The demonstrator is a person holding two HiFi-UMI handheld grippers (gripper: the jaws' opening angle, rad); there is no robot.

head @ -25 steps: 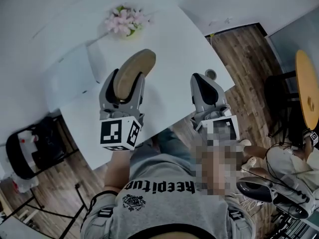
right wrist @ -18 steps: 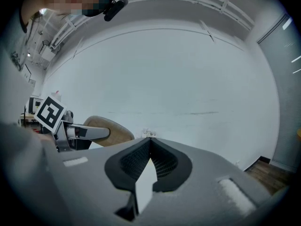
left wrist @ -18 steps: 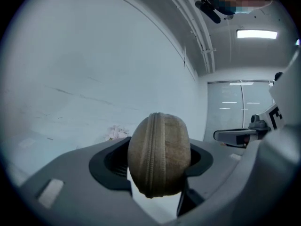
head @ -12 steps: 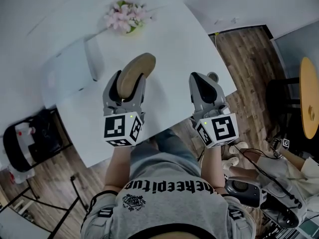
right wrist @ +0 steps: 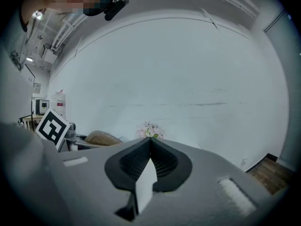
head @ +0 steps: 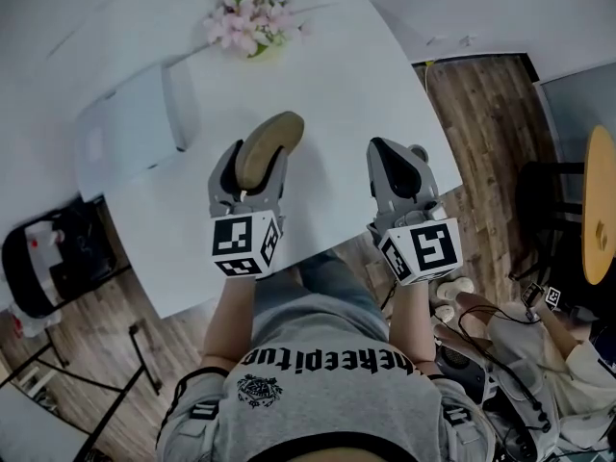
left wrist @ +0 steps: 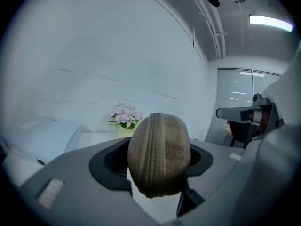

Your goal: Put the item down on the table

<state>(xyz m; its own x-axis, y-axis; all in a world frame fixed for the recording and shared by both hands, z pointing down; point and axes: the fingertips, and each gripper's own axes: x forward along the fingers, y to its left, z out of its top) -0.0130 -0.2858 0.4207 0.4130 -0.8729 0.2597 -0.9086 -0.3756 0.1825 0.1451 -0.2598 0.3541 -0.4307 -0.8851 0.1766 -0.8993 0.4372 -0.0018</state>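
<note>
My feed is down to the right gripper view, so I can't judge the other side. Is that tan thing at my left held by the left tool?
Observer: Yes. The left tool is shut on the tan oval item, one jaw on each side.
Operator: Is the table under it?
Observer: Yes, the head view shows it over the white table, flowers beyond it.
Operator: Where is my right tool?
Observer: Over the table near its right corner, beside the left tool.
</note>
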